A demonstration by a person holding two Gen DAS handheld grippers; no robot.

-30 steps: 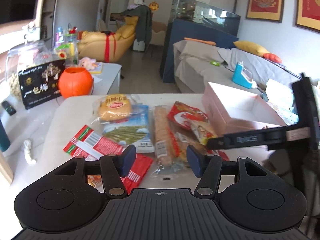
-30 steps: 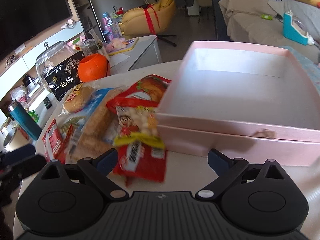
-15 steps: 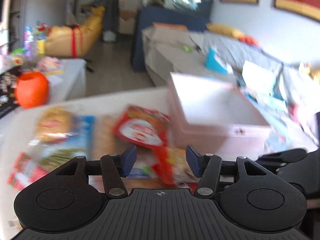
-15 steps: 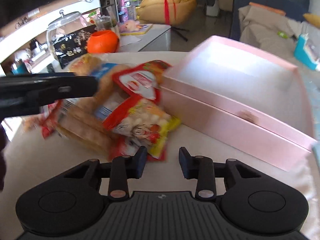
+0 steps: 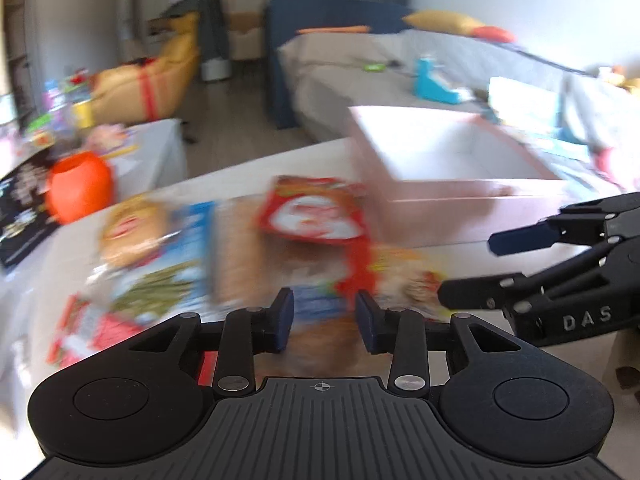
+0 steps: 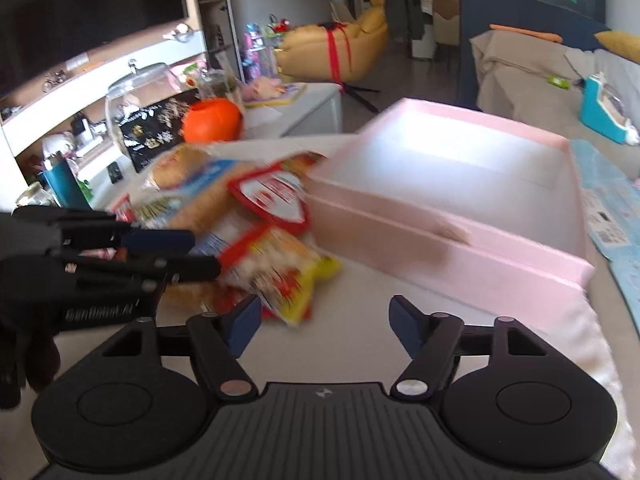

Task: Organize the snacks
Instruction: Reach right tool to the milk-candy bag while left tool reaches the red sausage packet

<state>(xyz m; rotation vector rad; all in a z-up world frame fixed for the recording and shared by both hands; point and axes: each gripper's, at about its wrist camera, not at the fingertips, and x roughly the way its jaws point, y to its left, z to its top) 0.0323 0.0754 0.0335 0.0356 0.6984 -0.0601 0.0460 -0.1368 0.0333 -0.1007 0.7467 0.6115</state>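
Left wrist view: left gripper (image 5: 324,320) jaws narrowed, just been closing, nothing pinched; blurred snack packets (image 5: 316,216) heaped left of pink box (image 5: 448,184).

Right wrist view: right gripper (image 6: 324,320) jaws apart, just been opening, empty; yellow-red packet (image 6: 280,276) left of box, near left finger.

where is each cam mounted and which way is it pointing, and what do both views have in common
Left wrist: sits on the left hand-held gripper, looking forward and down over the snack pile toward the sofa; own fingers show, jaws partly open, and the right hand-held gripper enters from the right.
Right wrist: sits on the right hand-held gripper, facing the pink box; own fingers show, the left hand-held gripper at left.
Shared: snack pile, pink box, orange pumpkin, yellow chair.
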